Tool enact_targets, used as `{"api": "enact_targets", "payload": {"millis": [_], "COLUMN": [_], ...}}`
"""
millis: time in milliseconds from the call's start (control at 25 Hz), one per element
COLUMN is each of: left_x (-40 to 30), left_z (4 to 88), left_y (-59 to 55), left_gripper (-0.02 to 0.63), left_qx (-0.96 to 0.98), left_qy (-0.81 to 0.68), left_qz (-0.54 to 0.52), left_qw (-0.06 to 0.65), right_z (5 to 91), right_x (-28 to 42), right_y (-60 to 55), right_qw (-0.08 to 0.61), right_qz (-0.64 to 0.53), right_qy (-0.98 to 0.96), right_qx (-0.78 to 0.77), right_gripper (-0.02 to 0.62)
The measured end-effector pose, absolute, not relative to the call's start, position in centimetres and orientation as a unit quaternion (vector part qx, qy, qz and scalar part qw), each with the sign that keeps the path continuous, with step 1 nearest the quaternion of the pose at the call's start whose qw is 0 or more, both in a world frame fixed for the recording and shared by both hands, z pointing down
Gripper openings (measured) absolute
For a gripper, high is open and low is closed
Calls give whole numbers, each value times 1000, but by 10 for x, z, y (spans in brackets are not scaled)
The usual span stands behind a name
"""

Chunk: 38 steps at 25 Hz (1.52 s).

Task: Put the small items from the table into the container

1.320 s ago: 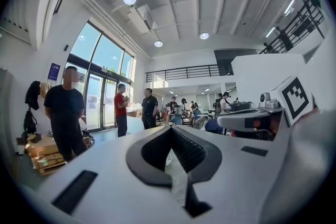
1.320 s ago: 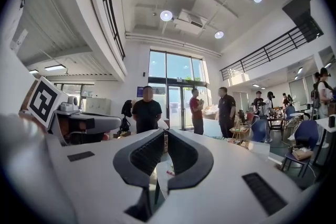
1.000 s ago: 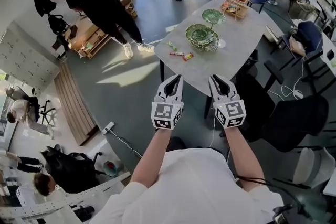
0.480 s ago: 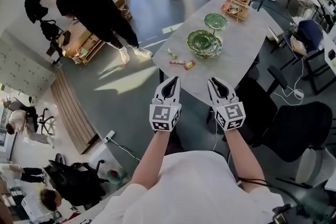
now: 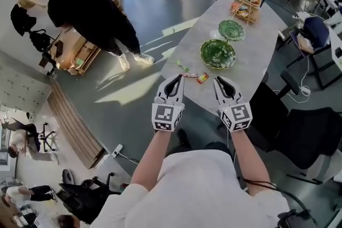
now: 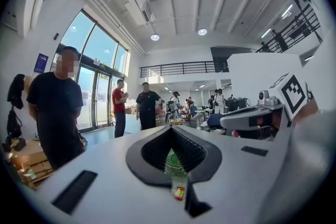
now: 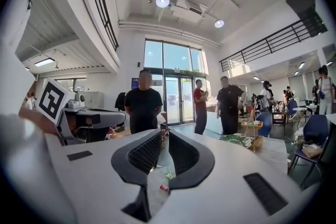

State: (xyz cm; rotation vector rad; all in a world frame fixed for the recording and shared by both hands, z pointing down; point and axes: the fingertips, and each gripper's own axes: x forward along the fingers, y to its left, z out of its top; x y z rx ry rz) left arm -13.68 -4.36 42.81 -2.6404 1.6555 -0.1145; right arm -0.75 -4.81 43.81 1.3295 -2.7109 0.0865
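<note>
While left gripper (image 5: 173,81), jaws together, and right gripper (image 5: 223,83), jaws a slit apart, hang empty at the table's (image 5: 257,34) near edge, sweets (image 5: 193,76) lie there beside the bowl (image 5: 218,54).

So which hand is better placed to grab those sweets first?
Left, probably: left gripper is nearest the wrapped sweets, which sit dead ahead in its view; its jaws need opening first.

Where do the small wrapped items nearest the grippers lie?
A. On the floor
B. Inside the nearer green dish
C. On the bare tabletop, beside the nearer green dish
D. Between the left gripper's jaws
C: in the head view the small wrapped items lie loose on the table close to its near edge, apart from the nearer green dish, which looks empty.
</note>
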Motion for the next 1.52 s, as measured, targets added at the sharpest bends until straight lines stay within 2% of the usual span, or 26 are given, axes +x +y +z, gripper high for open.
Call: {"api": "enact_targets", "payload": {"millis": [440,640,880,920,1040,1200,1280,1440,1520], "left_x": [-140,-124,-113,-110,-103,-97,-98,-100,-101], "left_z": [469,559,697,719,776,837,859,887,896], "left_y": [-108,-134,-164,-168,-178,-185,-187,-193,-191], "left_gripper": [6,8,15,63,106,124,153,155,155], "left_qx": [-853,-875,-872,-870,-865,-855,-848,-834,-829], "left_qy": [518,455,396,383,337,255,217,167,150], "left_qz": [-66,-164,-265,-281,-338,-426,-465,-516,-528], "left_qw": [-11,-23,-116,-131,-157,-147,-130,-99,-106], "right_z": [476,510,557,563,583,606,613,623,625], "right_x": [-1,12,17,15,7,0,-3,-2,0], "right_y": [-103,-118,-135,-135,-137,-136,-135,-134,-133], "right_qw": [107,128,155,159,167,175,180,183,183], "right_qz": [56,88,130,134,148,168,171,179,184], "right_qy": [-900,-900,-894,-895,-897,-895,-896,-894,-891], "right_qx": [418,406,400,395,382,374,368,368,372], "right_gripper": [48,48,48,48,48,48,48,48,48]}}
